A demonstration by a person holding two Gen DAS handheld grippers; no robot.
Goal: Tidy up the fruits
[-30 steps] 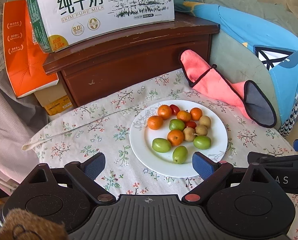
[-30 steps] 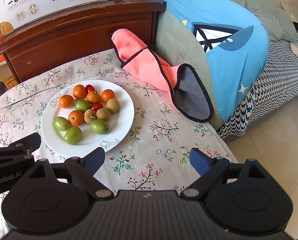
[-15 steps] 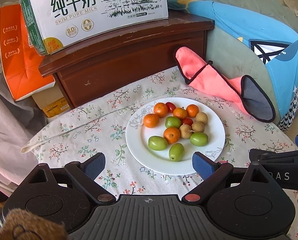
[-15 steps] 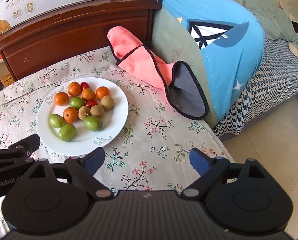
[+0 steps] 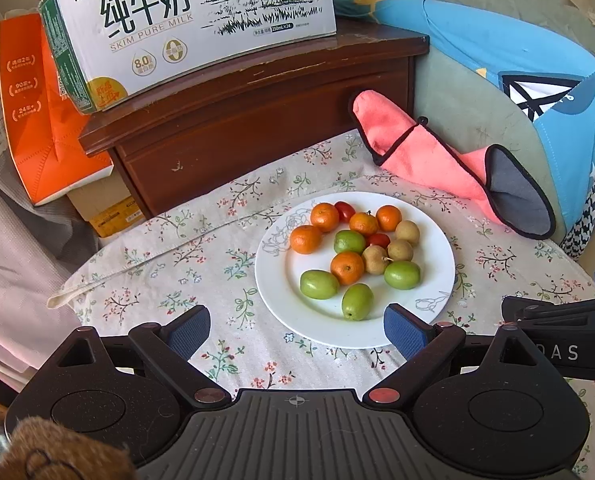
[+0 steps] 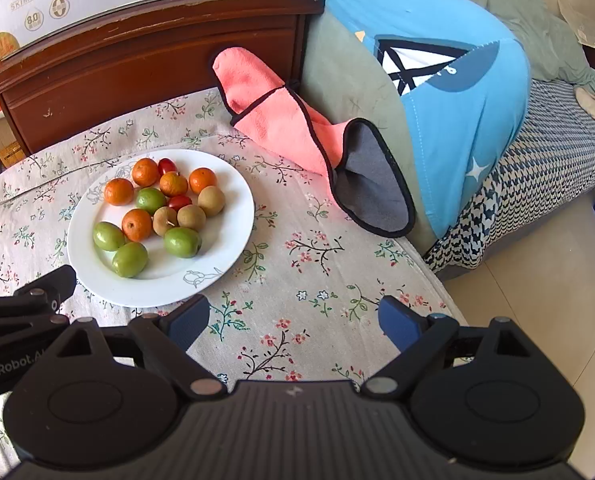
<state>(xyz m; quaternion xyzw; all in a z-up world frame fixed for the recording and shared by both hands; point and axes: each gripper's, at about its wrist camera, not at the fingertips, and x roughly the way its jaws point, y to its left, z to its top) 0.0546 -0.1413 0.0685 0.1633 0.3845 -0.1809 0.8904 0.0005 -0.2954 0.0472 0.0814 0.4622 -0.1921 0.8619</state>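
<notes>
The plate (image 5: 437, 240) is white, with a thin grey flower drawing on its rim. On it the oranges (image 5: 347, 267) are orange, the jujubes (image 5: 319, 284) green, the cherry tomatoes (image 5: 344, 211) red and the longans (image 5: 400, 250) pale brown. The tablecloth (image 5: 201, 256) is cream with small pink and green flowers. The towel (image 6: 273, 116) is pink, with a grey side and black edging. The milk carton (image 5: 193, 24) is white with dark green letters.

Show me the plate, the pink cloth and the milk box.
plate (image 5: 437, 240), left wrist view, bare right rim.
pink cloth (image 6: 273, 120), right wrist view, middle of the pink part.
milk box (image 5: 201, 20), left wrist view, printed front face.
</notes>
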